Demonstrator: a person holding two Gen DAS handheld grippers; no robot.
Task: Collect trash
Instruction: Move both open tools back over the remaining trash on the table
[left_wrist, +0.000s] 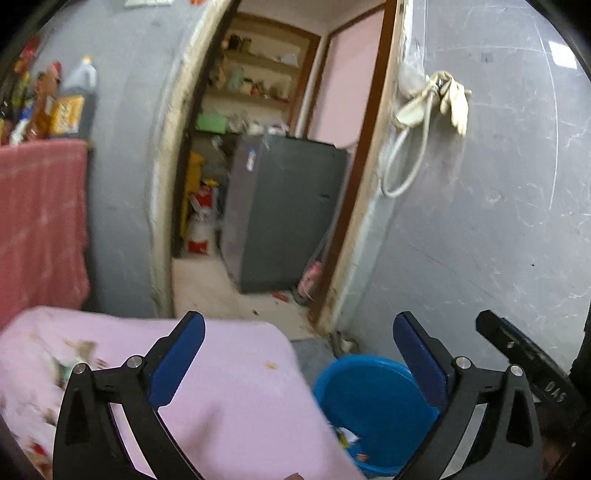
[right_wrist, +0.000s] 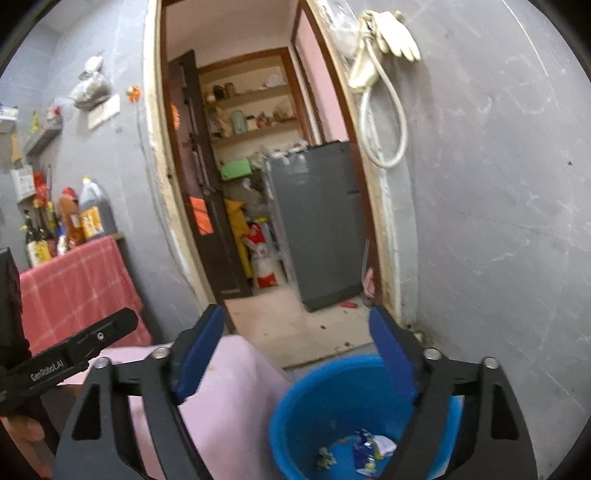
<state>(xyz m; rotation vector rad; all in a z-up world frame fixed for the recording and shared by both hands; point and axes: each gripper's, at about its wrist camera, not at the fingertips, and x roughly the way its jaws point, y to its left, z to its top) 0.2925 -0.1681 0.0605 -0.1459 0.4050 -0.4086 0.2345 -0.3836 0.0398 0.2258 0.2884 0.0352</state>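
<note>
A blue bucket (right_wrist: 317, 406) stands on the floor by the corner of a table under a pink cloth (right_wrist: 229, 406). Several crumpled wrappers (right_wrist: 364, 448) lie in its bottom. My right gripper (right_wrist: 297, 332) is open and empty, held above the bucket's near rim. In the left wrist view the bucket (left_wrist: 369, 402) is at lower right with scraps (left_wrist: 349, 439) inside. My left gripper (left_wrist: 299, 339) is open and empty, above the pink cloth (left_wrist: 229, 387). Blurred bits of trash (left_wrist: 70, 358) lie on the cloth at far left.
An open doorway (right_wrist: 258, 184) ahead leads to a room with a grey fridge (right_wrist: 317, 221) and shelves. A grey wall (right_wrist: 498, 221) with hanging gloves (right_wrist: 391, 33) and a hose is at right. A red-clothed table (right_wrist: 74, 288) with bottles (right_wrist: 70, 221) stands at left.
</note>
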